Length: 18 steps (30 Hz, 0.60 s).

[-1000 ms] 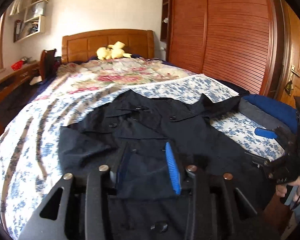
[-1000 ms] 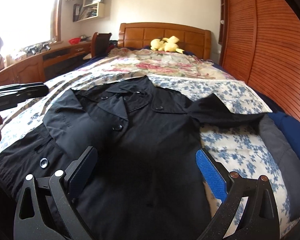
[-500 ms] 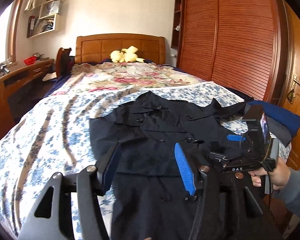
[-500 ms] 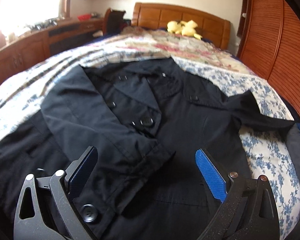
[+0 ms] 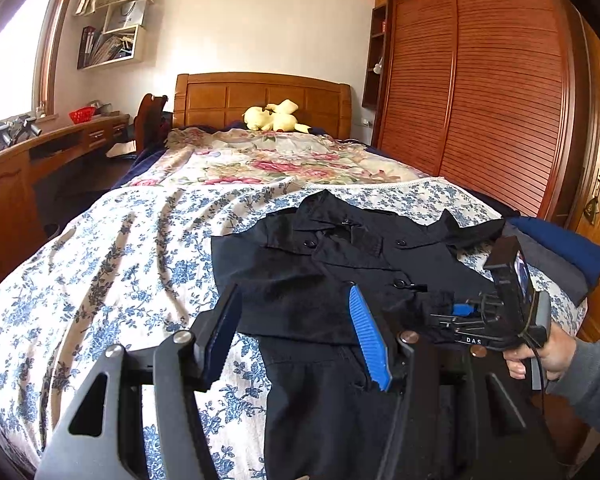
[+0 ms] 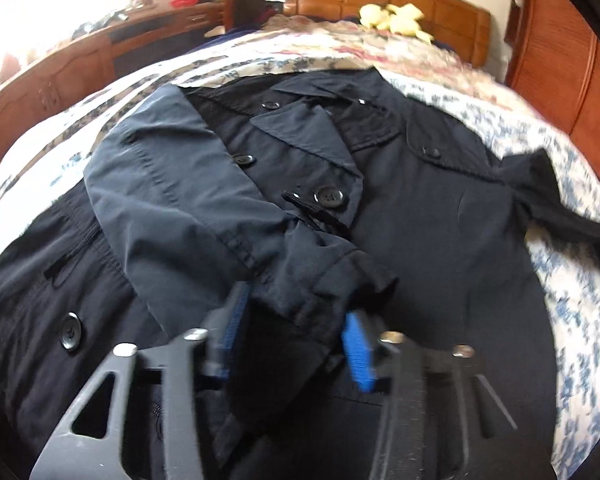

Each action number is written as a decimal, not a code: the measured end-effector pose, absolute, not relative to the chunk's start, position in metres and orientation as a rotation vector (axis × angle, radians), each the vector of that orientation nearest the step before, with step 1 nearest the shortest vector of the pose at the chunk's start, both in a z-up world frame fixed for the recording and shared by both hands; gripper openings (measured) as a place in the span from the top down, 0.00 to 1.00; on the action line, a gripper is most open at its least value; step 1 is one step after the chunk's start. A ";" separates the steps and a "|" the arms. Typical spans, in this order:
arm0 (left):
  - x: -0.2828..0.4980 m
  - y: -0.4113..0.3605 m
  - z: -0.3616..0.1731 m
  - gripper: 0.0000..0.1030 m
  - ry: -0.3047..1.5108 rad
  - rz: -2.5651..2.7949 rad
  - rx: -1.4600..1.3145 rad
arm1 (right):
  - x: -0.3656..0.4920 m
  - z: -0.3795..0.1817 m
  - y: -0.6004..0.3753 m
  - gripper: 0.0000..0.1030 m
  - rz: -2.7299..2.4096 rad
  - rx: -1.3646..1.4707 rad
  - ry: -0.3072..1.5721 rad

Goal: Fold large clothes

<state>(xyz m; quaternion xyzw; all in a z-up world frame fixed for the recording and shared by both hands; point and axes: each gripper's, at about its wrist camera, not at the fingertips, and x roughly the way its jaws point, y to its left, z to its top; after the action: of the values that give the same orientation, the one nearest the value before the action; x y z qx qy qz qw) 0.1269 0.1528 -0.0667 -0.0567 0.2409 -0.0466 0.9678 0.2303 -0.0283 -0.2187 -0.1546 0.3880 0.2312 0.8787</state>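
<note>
A dark navy coat [image 5: 340,248] lies front up on the flowered bedspread [image 5: 120,260]. One sleeve [image 6: 188,208] is folded across the coat's chest [image 6: 440,220]. Its cuff [image 6: 312,284] sits between the blue pads of my right gripper [image 6: 296,328], whose jaws are closing and pinch the fabric. In the left wrist view, a hand holds the right gripper [image 5: 456,312] low over the coat's middle. My left gripper [image 5: 296,332] hovers open above the coat's left edge, holding nothing.
A stack of folded blue and grey clothes [image 5: 560,252] lies at the bed's right edge. A yellow plush toy [image 5: 274,116] rests by the headboard. A slatted wardrobe [image 5: 480,92] stands on the right, a wooden desk [image 5: 40,152] on the left.
The left gripper let go of the sleeve fabric, widened and drew back left. The right gripper came down over the folded sleeve, and its wide jaws narrowed onto the cuff.
</note>
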 end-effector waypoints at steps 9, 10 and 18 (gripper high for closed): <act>0.134 0.140 -0.077 0.47 0.520 -0.115 -0.116 | 0.183 -0.182 -0.038 0.99 0.571 -0.288 0.664; 0.135 0.139 -0.078 0.47 0.527 -0.119 -0.114 | 0.179 -0.174 -0.044 0.99 0.564 -0.272 0.648; 0.142 0.121 -0.082 0.47 0.542 -0.148 -0.090 | 0.146 -0.131 -0.096 0.99 0.431 -0.202 0.541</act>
<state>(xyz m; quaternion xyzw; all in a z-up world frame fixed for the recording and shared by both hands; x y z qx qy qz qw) 0.1418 0.1211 -0.0817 -0.0444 0.2675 -0.0730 0.9597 0.1458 -0.0962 -0.1310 -0.0986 0.2645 0.2107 0.9359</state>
